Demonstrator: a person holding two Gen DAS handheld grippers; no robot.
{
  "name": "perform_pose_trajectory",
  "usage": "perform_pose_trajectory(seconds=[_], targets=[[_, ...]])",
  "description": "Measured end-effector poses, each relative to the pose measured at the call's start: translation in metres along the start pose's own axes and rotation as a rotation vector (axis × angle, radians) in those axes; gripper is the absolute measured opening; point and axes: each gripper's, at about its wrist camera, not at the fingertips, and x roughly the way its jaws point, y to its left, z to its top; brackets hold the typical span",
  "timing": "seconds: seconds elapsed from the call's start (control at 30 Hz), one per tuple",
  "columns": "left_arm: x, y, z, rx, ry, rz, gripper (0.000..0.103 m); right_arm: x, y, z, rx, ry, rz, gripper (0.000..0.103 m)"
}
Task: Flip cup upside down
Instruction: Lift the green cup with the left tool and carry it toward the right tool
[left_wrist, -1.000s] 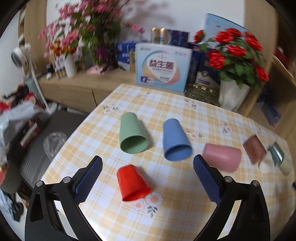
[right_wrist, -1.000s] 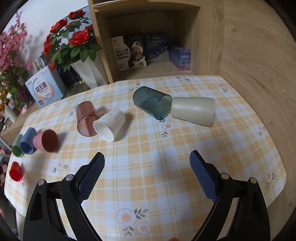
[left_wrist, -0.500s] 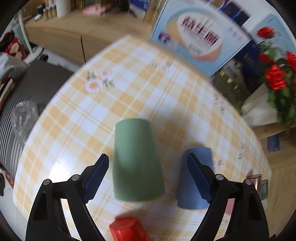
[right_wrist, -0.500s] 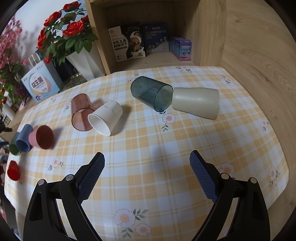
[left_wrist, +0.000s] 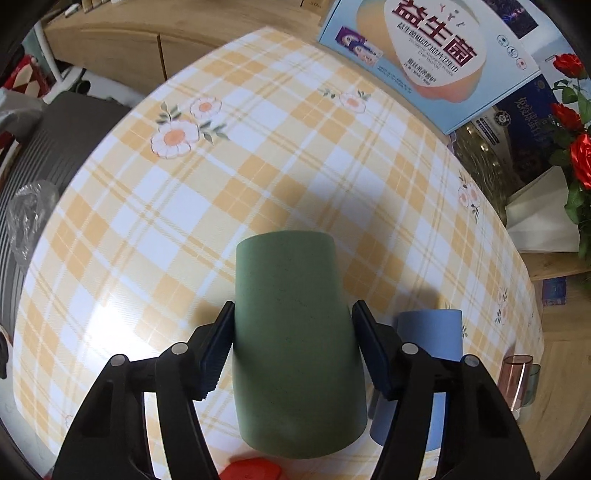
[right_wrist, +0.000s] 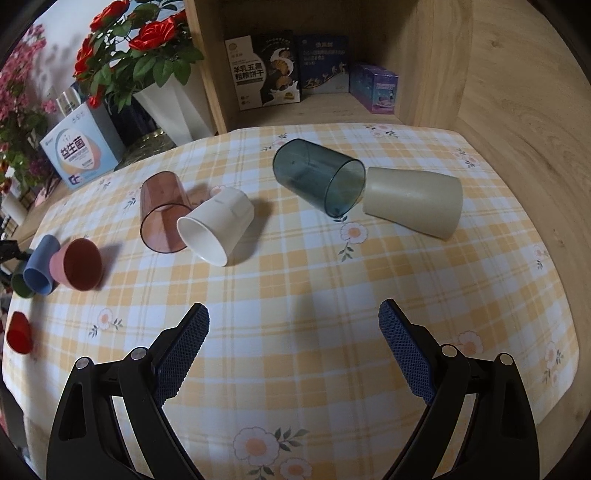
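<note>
Left tongs (left_wrist: 291, 343) pinching the green cup (left_wrist: 295, 339) across its sides, one blue pad flat against each flank, closed base pointing away from the camera and wide mouth toward it. Lying on the checked tabletop (left_wrist: 258, 177), or just above it; cannot tell which. Just right of the green cup, a blue cup (left_wrist: 430, 332) on its side, partly hidden behind the right finger. Directly below the green cup's mouth, at the picture's lower edge, a sliver of a red cup (left_wrist: 255, 472). Well beyond the green cup, at the tabletop's far edge, a pale blue box (left_wrist: 428, 55) with red lettering. Right tongs (right_wrist: 293, 350) spread wide, holding nothing, hovering over a bare stretch of checked cloth. From that view, green cup barely visible at the far left edge, tucked behind the blue cup and a pink cup (right_wrist: 77, 264); farther from it, toward the middle, a rosy clear cup (right_wrist: 162, 218), a white cup (right_wrist: 218, 225), a dark teal clear cup (right_wrist: 319, 181) and a beige cup (right_wrist: 413, 201), all on their sides.
</note>
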Motion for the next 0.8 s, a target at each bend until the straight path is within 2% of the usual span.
perform_pose_trajectory(seconds=[0.13,0.27,0.57,0.7,0.8], targets=[[0.007,-0.003,-0.002,0.009,0.021,-0.001,0.063,0.001,-0.001,0.0,0.005,0.001,-0.001,0.09],[-0.003,0.0,-0.007,0.003,-0.034,-0.051,0.063,-0.002,-0.003,0.0,0.011,-0.007,0.001,0.09],[-0.055,0.009,-0.018,-0.017,-0.134,-0.028,0.062,-0.011,-0.008,0.0,0.034,-0.036,0.026,0.09],[-0.088,-0.013,-0.042,0.039,-0.179,-0.028,0.062,-0.017,-0.007,-0.001,0.034,-0.052,0.046,0.09],[-0.106,-0.046,-0.077,0.123,-0.189,-0.059,0.062,-0.023,-0.011,0.0,0.045,-0.067,0.052,0.09]])
